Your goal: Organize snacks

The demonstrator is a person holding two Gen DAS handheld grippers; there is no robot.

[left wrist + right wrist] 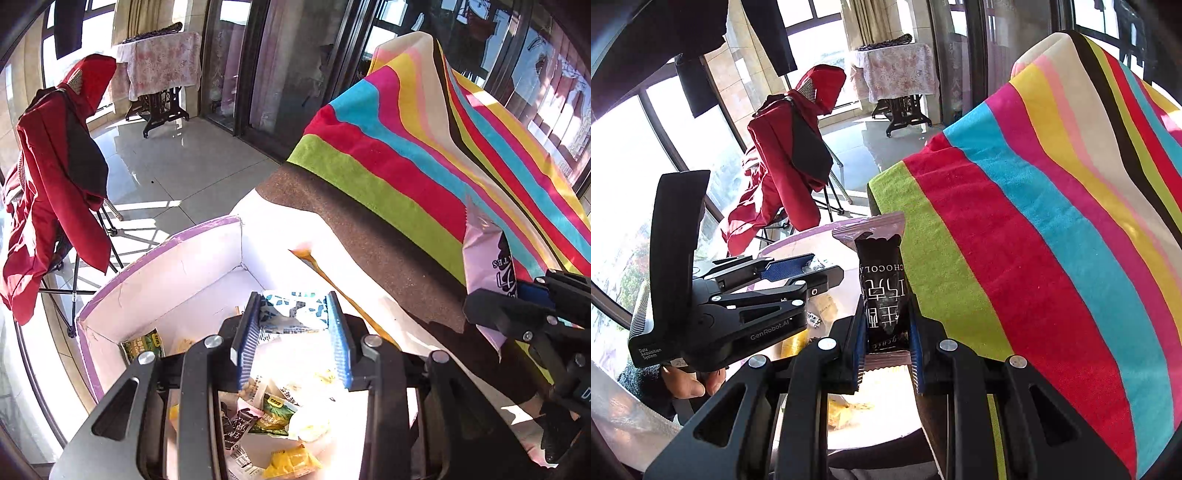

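The left gripper (pixel 297 325) pinches a white-and-teal packet (pixel 291 314) over the box (pixel 162 269) below its jaws. The right gripper (pixel 886 347) clamps a chocolate bar (pixel 882 291), upright between its jaws. Glare hides the box's contents; a blind drop could miss, or crush snacks.

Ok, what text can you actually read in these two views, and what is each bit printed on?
"GenRobot.AI": side of the left gripper.
"Data Acquisition System": the same gripper's handle base.
"CHOCOLA", cut off: dark chocolate bar wrapper held in the right gripper; white Chinese characters below it.
"TES", a fragment: the same wrapper's pale edge in the left wrist view.
Print on snack packets in the cardboard box: too small or glared out.
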